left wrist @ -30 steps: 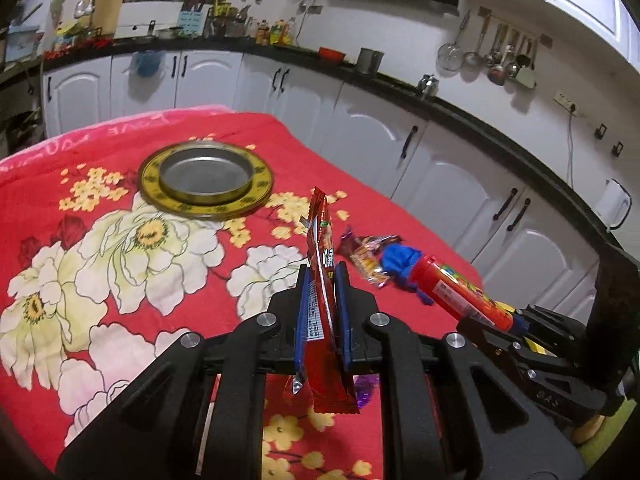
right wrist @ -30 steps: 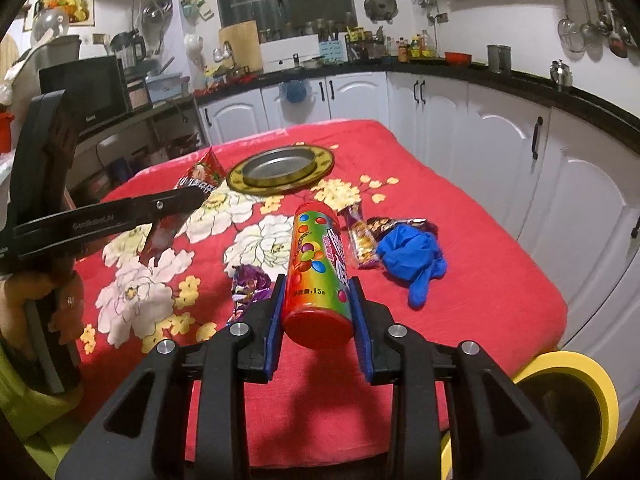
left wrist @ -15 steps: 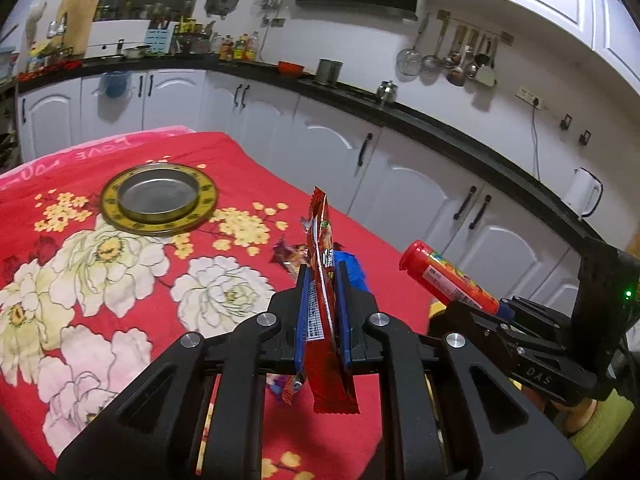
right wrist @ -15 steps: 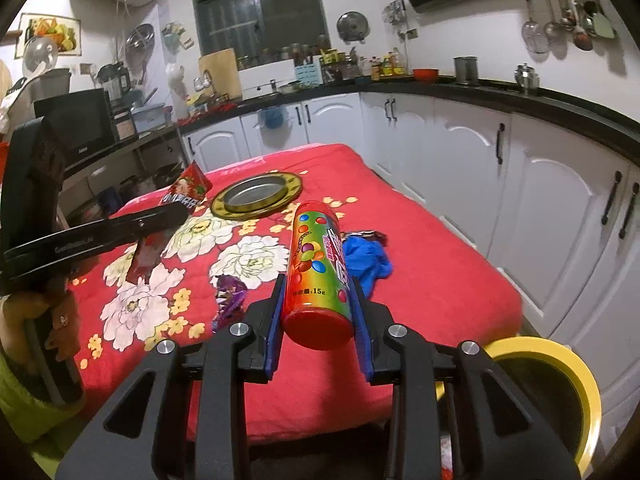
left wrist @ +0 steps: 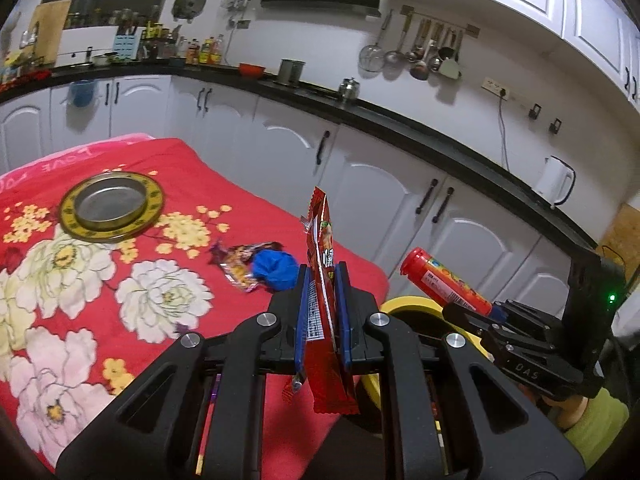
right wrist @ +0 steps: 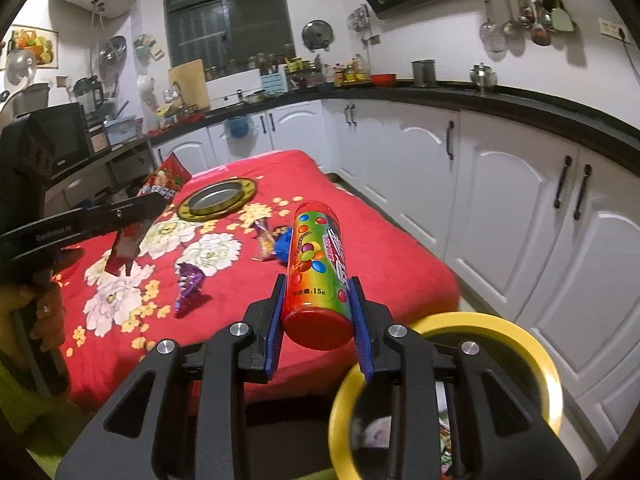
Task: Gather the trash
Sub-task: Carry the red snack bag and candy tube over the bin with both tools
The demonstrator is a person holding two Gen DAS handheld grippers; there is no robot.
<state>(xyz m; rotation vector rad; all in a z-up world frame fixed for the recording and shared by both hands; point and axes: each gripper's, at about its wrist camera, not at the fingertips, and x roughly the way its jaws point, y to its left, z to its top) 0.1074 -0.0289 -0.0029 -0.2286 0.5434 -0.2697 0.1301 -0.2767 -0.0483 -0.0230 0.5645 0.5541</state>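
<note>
My left gripper (left wrist: 322, 280) is shut on a red snack wrapper (left wrist: 326, 320), held upright above the table's near edge; it also shows in the right wrist view (right wrist: 132, 236). My right gripper (right wrist: 318, 292) is shut on a colourful candy tube (right wrist: 318, 268), seen from the side in the left wrist view (left wrist: 444, 284). A yellow-rimmed trash bin (right wrist: 540, 356) stands on the floor just right of and below the tube; its rim shows in the left wrist view (left wrist: 404, 306). A blue crumpled piece (left wrist: 276, 270), an orange wrapper (left wrist: 240, 264) and a purple wrapper (right wrist: 190, 288) lie on the red flowered cloth (left wrist: 180, 184).
A round metal dish with a gold rim (left wrist: 112, 206) sits at the table's far side. White cabinets (right wrist: 500, 208) under a black counter run along the right, leaving a floor aisle beside the table.
Both grippers have pulled back from the table and swung right with their loads. The yellow bin rim has come into view below the right gripper.
</note>
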